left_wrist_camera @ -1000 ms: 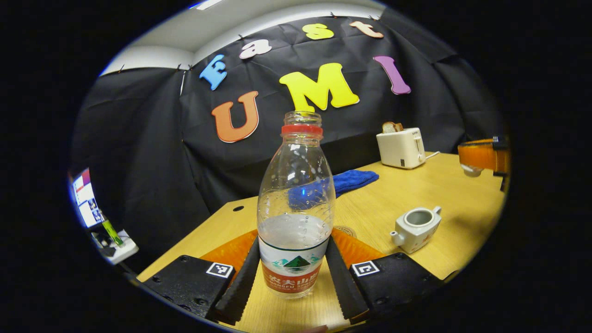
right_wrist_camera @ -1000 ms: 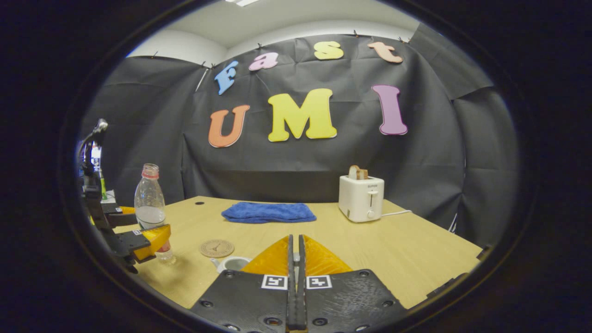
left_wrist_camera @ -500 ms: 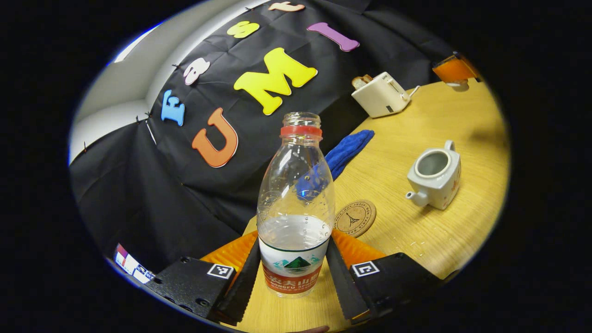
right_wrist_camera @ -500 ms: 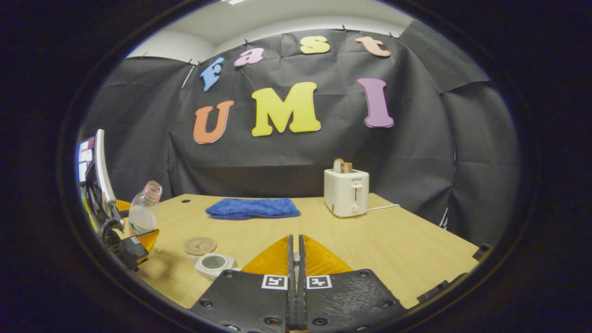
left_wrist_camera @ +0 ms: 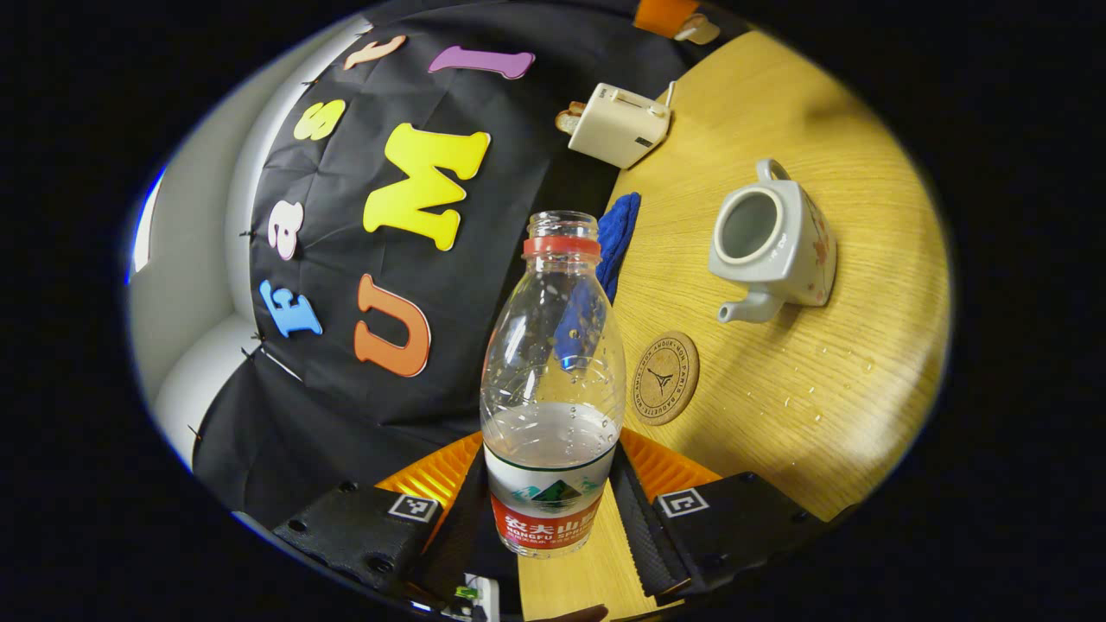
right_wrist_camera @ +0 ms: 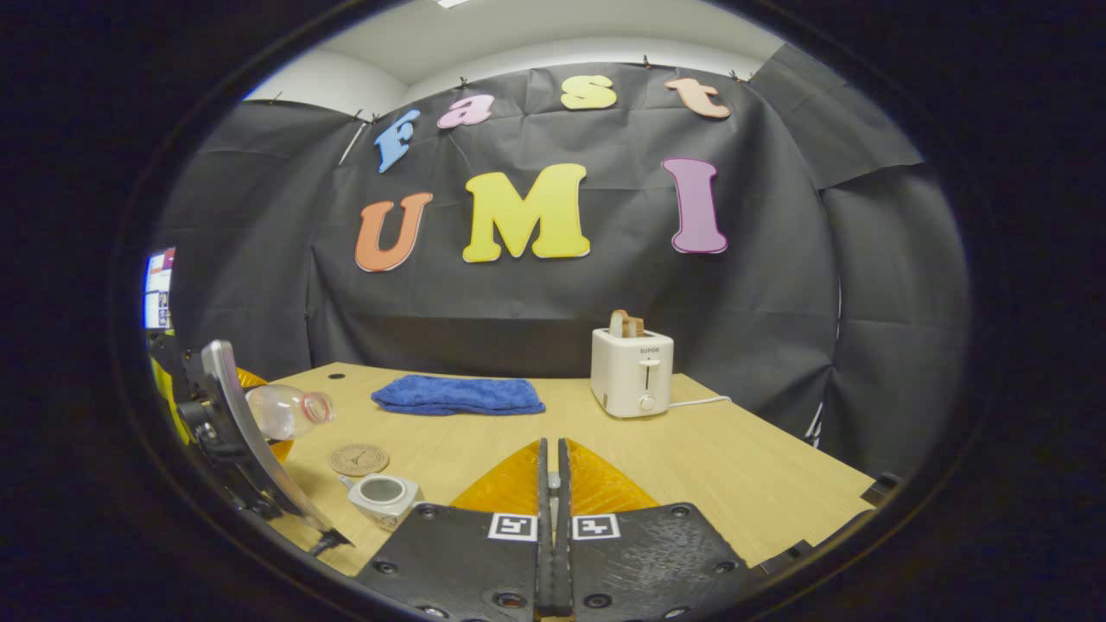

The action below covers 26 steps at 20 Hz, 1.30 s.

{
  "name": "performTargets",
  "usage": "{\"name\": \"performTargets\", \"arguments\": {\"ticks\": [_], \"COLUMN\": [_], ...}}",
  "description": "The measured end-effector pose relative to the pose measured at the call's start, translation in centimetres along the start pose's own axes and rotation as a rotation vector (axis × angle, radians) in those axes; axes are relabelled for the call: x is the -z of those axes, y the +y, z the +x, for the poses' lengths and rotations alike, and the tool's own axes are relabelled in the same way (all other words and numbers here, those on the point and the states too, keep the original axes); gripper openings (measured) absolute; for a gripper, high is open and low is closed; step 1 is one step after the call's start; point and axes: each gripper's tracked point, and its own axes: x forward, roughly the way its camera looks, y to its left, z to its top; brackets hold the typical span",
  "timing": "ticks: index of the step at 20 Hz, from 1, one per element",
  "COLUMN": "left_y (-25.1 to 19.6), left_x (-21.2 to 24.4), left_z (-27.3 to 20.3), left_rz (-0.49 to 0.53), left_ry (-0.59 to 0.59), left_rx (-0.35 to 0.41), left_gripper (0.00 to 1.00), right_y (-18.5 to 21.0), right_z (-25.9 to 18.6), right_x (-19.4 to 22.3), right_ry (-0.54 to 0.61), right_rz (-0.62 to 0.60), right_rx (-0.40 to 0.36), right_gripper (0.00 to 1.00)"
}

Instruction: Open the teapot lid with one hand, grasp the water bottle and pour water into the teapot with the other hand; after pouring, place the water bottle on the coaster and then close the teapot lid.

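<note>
My left gripper [left_wrist_camera: 548, 456] is shut on a clear water bottle [left_wrist_camera: 553, 380] with a red neck ring, no cap and some water inside. Seen from the right gripper view, the bottle [right_wrist_camera: 285, 410] lies almost on its side, mouth pointing right above the coaster [right_wrist_camera: 359, 459]. The white teapot [left_wrist_camera: 778, 250] stands lidless on the table right of the round cork coaster [left_wrist_camera: 664, 377]. My right gripper [right_wrist_camera: 551, 445] is held above the table with its fingers together. At the top of the left gripper view it [left_wrist_camera: 670, 15] grips the white lid [left_wrist_camera: 696, 30].
A white toaster [right_wrist_camera: 632, 371] with bread in it stands at the back of the wooden table [right_wrist_camera: 734, 466]. A folded blue cloth [right_wrist_camera: 458, 395] lies left of it. Water droplets [left_wrist_camera: 812, 389] speckle the wood near the teapot.
My left gripper has rolled over, tipping the bottle from upright to nearly level with its mouth toward the teapot. The right gripper has barely moved.
</note>
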Motion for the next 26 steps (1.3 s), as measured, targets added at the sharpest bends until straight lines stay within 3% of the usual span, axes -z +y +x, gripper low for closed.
{"name": "performTargets", "arguments": {"ticks": [5, 6, 15, 26], "left_y": [0.1, 0.0, 1.0, 3.5], "left_x": [-0.9, -1.0, -2.5, -4.7], "left_z": [-0.3, -0.4, -0.6, -2.1], "left_rz": [0.198, 0.229, 0.545, 0.763], "left_ry": [0.014, 0.021, 0.046, 0.054], "left_rx": [-0.005, -0.001, -0.013, -0.058], "left_gripper": [0.80, 0.76, 0.77, 0.77], "right_y": [-1.1, -1.3, -2.1, -3.7], "right_z": [-0.2, -0.3, -0.4, -0.8], "right_x": [-0.7, -0.9, -1.2, -1.9], "right_ry": [-0.011, -0.013, -0.017, -0.012], "right_rz": [0.024, 0.027, 0.032, 0.079], "right_rx": [0.013, 0.016, 0.027, 0.034], "right_gripper": [0.00, 0.00, 0.00, 0.00]}}
